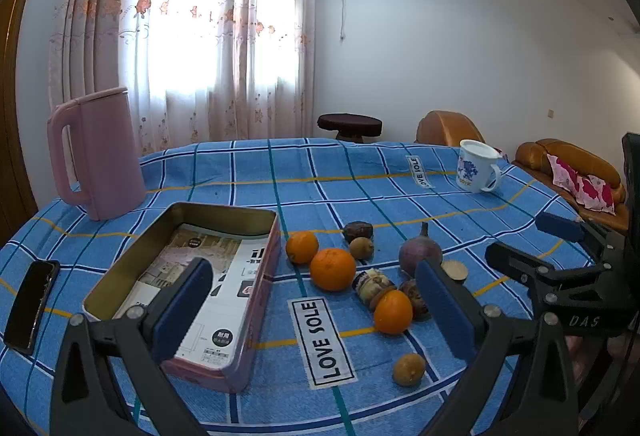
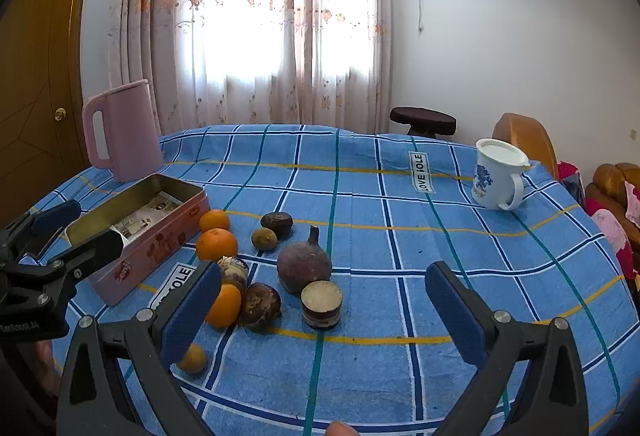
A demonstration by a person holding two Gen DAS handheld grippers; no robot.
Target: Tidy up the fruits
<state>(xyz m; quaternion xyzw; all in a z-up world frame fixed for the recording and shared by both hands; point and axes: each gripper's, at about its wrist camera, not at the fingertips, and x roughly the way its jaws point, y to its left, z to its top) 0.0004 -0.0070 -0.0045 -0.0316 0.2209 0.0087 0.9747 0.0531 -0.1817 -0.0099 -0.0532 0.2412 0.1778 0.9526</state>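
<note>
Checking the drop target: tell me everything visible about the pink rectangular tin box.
The pink rectangular tin box is an open, lidless metal container with rounded corners, a gold-toned inner wall and red floral prints on its outer side. It sits flat on the blue checked tablecloth, left of the fruit. Only a printed paper sheet lies inside. No fruit or gripper is touching it.

The left wrist view looked forward over the table from low and near, the tin (image 1: 224, 276) at seven o'clock. The right wrist view faced the same way from further right. Both shared the fruits (image 2: 304, 268), jug (image 1: 98, 152) and mug (image 2: 498, 174).
</note>
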